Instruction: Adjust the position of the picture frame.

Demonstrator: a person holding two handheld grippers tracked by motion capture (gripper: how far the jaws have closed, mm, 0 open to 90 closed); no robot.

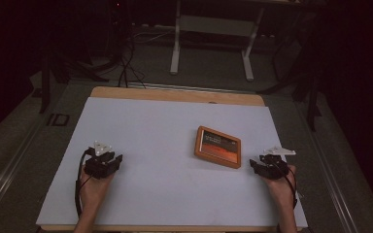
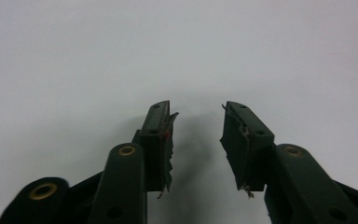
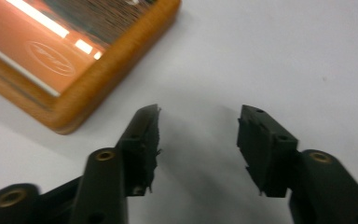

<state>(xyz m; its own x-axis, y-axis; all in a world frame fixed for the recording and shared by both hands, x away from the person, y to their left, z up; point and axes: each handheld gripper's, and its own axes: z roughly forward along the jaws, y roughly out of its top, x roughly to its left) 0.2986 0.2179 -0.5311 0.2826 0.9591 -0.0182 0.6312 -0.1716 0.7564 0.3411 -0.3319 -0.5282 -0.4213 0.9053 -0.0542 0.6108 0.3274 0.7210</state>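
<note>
Nearest the camera in the high view, two forearms come in over the near edge of the tabletop [image 1: 165, 194], a broad white sheet-covered surface with a strip of bare wood showing along its far edge. On it, toward the right edge and about midway between near and far, lies the wooden tray [image 1: 218, 146], a flat rectangular frame with an orange-brown inner face, turned askew to the tabletop's edges. The right tongs [image 1: 259, 165] rest just beside the tray's near right corner, apart from it, held in the right hand [image 1: 280, 187]; in the right gripper view the right tongs [image 3: 198, 122] stand moderately apart with bare white surface between them, and the tray's wooden corner [image 3: 74, 70] lies just beyond and to the left of the jaws, untouched. The left tongs [image 1: 111, 161] sit well apart from the tray, near the left edge, held in the left hand [image 1: 94, 189]; in the left gripper view the left tongs [image 2: 196, 114] show a narrow gap, gripping nothing, with worn, frayed pads [image 2: 168, 140] over plain white surface.
</note>
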